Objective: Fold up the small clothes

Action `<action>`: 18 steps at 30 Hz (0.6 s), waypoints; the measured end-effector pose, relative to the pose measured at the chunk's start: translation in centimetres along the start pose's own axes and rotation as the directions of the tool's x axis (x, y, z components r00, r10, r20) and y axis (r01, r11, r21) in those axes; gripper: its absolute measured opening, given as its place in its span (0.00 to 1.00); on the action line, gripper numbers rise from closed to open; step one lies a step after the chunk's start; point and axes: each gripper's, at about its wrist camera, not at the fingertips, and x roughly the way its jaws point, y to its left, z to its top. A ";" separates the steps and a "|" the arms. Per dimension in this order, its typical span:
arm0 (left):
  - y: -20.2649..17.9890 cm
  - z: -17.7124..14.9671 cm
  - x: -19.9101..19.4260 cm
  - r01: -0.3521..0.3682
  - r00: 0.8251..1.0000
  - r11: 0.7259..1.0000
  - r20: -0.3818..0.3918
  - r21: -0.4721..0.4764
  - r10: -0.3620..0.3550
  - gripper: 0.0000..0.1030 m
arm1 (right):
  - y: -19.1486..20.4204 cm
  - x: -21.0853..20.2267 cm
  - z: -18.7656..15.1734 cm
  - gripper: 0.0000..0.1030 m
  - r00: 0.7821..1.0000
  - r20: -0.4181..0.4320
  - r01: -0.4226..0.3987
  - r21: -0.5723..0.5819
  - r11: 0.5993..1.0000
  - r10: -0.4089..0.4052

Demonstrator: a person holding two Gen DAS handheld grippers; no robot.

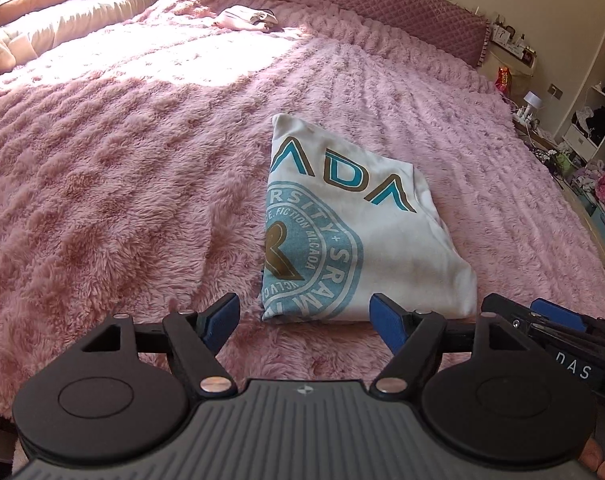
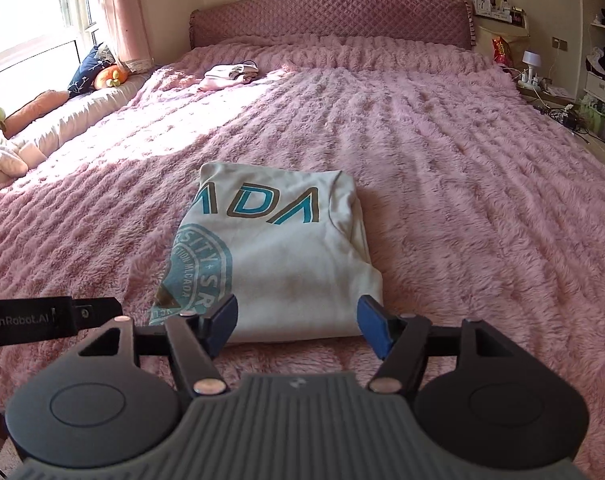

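A white T-shirt [image 1: 366, 240] with teal and brown print lies folded into a small packet on the fluffy pink blanket [image 1: 122, 180]. My left gripper [image 1: 304, 322] hovers open just in front of the packet's near edge, with nothing between its blue pads. In the right wrist view the same folded T-shirt [image 2: 294, 256] lies straight ahead. My right gripper [image 2: 296, 326] stands open over its near edge, pads apart from the cloth. Part of the right gripper [image 1: 558, 324] shows at the right of the left wrist view.
A small folded pale pink garment [image 2: 228, 72] lies far up the bed near the quilted headboard [image 2: 330, 20]. Cushions and soft toys [image 2: 98, 72] line the window side on the left. Shelves and floor clutter [image 2: 598, 80] stand to the right of the bed.
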 end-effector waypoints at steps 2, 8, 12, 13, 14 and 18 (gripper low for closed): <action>-0.2 -0.4 -0.6 -0.026 0.999 1.000 -0.021 0.003 0.026 0.84 | 0.7 -0.8 -0.3 0.61 1.000 -0.015 0.008 -0.006 1.000 -0.008; -1.5 -1.5 -2.0 -0.116 0.992 0.992 -0.045 0.052 0.118 0.84 | 2.4 -2.5 -1.2 0.70 0.998 -0.034 0.045 -0.052 0.998 -0.047; -2.1 -2.0 -2.0 -0.130 0.988 0.989 -0.073 0.064 0.134 0.84 | 2.5 -3.1 -1.7 0.70 0.997 -0.054 0.052 -0.047 0.998 -0.055; -2.2 -2.1 -2.1 -0.134 0.988 0.989 -0.075 0.067 0.138 0.84 | 2.4 -3.2 -1.7 0.70 0.997 -0.057 0.056 -0.045 0.997 -0.059; -2.3 -2.1 -2.1 -0.137 0.987 0.988 -0.077 0.069 0.142 0.84 | 2.3 -3.2 -1.8 0.70 0.996 -0.062 0.060 -0.046 0.997 -0.063; -2.8 -2.2 -2.2 -0.152 0.983 0.985 -0.089 0.078 0.159 0.84 | 2.2 -3.4 -2.0 0.70 0.995 -0.071 0.067 -0.042 0.997 -0.070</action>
